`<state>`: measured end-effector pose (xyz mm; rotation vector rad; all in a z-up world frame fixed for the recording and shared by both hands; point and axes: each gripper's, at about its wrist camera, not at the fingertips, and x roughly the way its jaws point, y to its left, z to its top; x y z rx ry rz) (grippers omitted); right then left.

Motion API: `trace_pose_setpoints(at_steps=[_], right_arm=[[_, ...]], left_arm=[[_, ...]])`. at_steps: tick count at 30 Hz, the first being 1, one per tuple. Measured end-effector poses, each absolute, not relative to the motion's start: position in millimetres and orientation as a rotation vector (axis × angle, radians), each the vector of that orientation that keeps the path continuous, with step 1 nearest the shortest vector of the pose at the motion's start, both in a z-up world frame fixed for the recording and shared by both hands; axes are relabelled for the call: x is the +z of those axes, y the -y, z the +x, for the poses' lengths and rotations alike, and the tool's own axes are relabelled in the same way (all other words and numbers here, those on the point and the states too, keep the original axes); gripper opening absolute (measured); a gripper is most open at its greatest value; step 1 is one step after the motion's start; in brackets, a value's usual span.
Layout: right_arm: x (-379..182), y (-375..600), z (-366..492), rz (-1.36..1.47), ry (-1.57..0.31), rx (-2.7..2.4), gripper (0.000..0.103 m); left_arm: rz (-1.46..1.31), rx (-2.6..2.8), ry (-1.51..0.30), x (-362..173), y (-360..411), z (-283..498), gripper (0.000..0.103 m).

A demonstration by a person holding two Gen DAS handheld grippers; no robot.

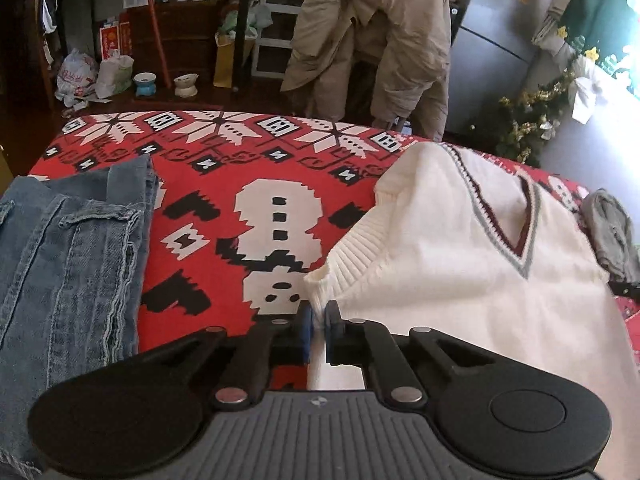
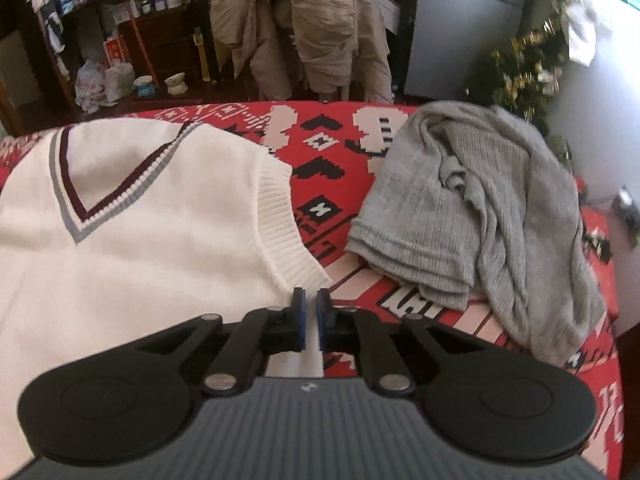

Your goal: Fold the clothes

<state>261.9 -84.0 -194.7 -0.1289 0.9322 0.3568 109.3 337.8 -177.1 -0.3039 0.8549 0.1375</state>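
A white sleeveless knit vest (image 1: 460, 260) with a grey and maroon V-neck lies flat on the red patterned cloth (image 1: 224, 200). My left gripper (image 1: 319, 316) is shut on the vest's left side, just under the ribbed armhole, with white knit pinched between the blue pads. In the right wrist view the same vest (image 2: 140, 260) fills the left half. There my right gripper (image 2: 311, 312) is shut on the vest's right side edge, just below the other ribbed armhole, with a strip of white showing between its pads.
Folded blue jeans (image 1: 68, 260) lie left of the vest. A crumpled grey knit top (image 2: 480, 220) lies to its right. Beyond the far edge of the red cloth (image 2: 332, 184) a chair holds a beige coat (image 1: 372, 40), and a tinsel-covered small tree (image 1: 524, 128) stands further right.
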Motion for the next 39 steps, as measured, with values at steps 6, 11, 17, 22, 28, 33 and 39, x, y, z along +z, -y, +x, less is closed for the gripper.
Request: trace_pose_setpoints(at_steps=[6, 11, 17, 22, 28, 33, 39], right_arm=[[-196, 80, 256, -0.14, -0.913, 0.324, 0.003], [-199, 77, 250, -0.223, -0.864, 0.283, 0.001], [-196, 85, 253, -0.18, -0.87, 0.302, 0.007], [-173, 105, 255, -0.072, -0.853, 0.334, 0.022], [-145, 79, 278, -0.081, -0.822, 0.449, 0.032], [-138, 31, 321, -0.089, -0.812, 0.539, 0.041], [-157, -21, 370, -0.156, -0.866, 0.613, 0.053]], left_arm=[[-0.293, 0.15, -0.834, -174, -337, 105, 0.006], [-0.204, 0.166, -0.838, -175, -331, 104, 0.006], [-0.229, 0.173, -0.872, -180, -336, 110, 0.014], [-0.321, 0.138, -0.817, -162, -356, 108, 0.03], [-0.335, 0.055, -0.793, -143, -358, 154, 0.032], [-0.408, -0.036, -0.825, -147, -344, 211, 0.041], [-0.399, -0.086, -0.894, -162, -321, 252, 0.043]])
